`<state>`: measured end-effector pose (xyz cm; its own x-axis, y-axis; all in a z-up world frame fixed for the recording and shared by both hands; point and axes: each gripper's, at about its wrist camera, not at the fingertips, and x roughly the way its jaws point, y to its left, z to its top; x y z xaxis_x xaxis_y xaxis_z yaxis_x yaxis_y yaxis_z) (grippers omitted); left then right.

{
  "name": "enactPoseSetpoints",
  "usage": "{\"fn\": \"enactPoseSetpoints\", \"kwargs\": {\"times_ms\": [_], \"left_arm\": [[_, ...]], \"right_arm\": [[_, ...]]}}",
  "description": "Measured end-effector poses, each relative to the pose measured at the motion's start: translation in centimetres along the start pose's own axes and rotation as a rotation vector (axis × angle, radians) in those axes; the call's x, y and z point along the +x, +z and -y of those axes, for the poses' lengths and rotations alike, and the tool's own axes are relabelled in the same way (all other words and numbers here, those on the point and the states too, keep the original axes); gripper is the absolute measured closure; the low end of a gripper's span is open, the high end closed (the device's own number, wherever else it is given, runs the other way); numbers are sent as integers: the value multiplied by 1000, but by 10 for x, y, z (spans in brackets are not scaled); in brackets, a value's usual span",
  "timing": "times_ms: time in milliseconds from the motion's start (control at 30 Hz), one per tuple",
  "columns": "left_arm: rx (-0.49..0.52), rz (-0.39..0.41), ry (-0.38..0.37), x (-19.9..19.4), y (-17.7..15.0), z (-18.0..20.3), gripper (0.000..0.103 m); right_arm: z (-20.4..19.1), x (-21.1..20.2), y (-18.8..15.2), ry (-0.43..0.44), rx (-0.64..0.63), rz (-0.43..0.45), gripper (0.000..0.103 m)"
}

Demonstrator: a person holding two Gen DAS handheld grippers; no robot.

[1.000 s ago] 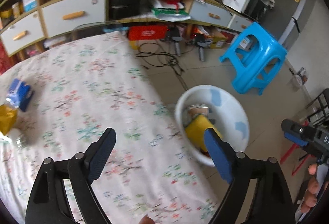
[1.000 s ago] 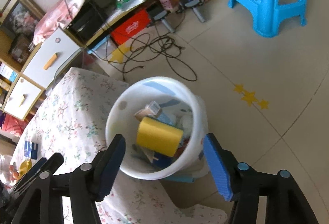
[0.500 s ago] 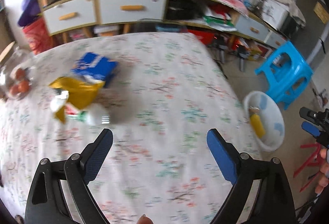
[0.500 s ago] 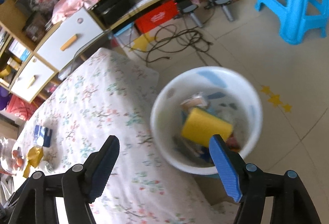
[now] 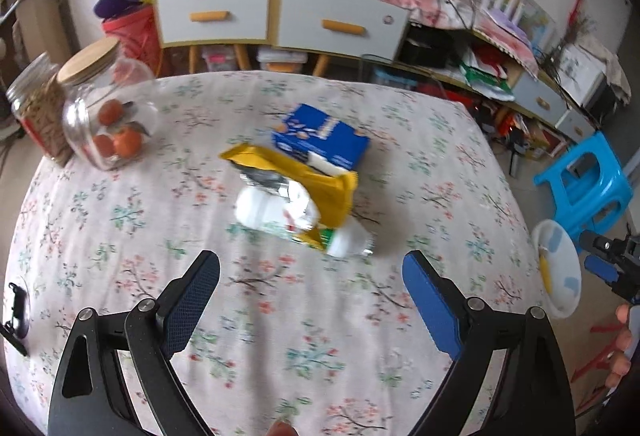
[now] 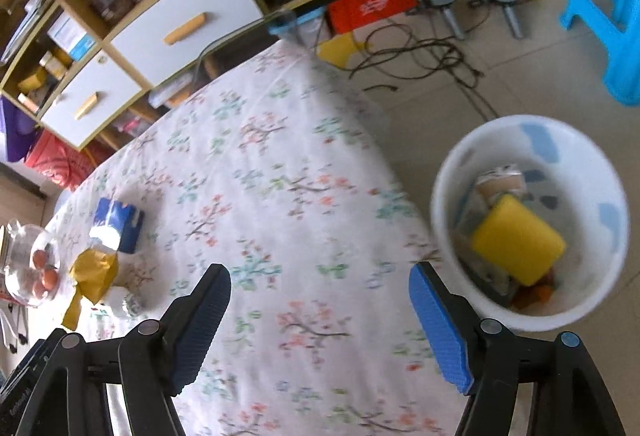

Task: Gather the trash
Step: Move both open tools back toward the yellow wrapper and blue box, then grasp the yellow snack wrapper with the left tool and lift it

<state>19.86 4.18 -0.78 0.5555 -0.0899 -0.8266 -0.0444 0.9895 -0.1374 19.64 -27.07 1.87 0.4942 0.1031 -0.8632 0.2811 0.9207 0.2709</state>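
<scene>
Trash lies in one small heap near the middle of the table, which is covered by a soft cloth with a flower print. At the left edge I see a round glass jar with a wooden lid and orange fruits inside. In the heap, a crumpled yellow foil bag lies over a white plastic bottle. The bottle lies on its side, its long axis going from upper left to lower right in the left wrist view. A blue cardboard box lies flat just behind them, touching the bag. My left gripper hovers above the cloth on the near side of the heap, its jaws wide and empty. Between it and the heap the cloth is free. To the right, beyond the table edge, a white plastic bin stands on the tiled floor, with a yellow sponge-like block among other trash inside. My right gripper is also wide apart and holds nothing, over the table's right edge.
</scene>
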Motion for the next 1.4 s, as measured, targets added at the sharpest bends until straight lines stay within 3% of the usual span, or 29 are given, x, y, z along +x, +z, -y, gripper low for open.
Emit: {"fn": "enactPoseSetpoints", "kwargs": {"times_ms": [533,767,900,1033,1133,1200,1267,1400], "left_arm": [[-276,-44,-81,29,37,-69,9],[-370,-97,-180,61,40,-71,14],[-420,-97,-191,80,43,-79,26],[-486,-100,-250,94,43,-90,34],[-485,-105,-275,102,44,-90,53],[-471,-103,-273,104,45,-88,79],[-453,-96,-275,103,47,-85,96],[-402,-58,-279,88,54,-79,101]], "right_arm": [[-64,51,4,23,-27,-50,24],[-81,74,4,28,-41,-87,24],[-83,81,1,22,-49,-100,24],[-86,85,0,12,-64,-103,24],[-89,88,-2,2,-78,-106,24],[-91,90,-2,1,-83,-109,24],[-94,92,-3,-1,-89,-109,24],[-105,97,-4,8,-95,-106,24]]}}
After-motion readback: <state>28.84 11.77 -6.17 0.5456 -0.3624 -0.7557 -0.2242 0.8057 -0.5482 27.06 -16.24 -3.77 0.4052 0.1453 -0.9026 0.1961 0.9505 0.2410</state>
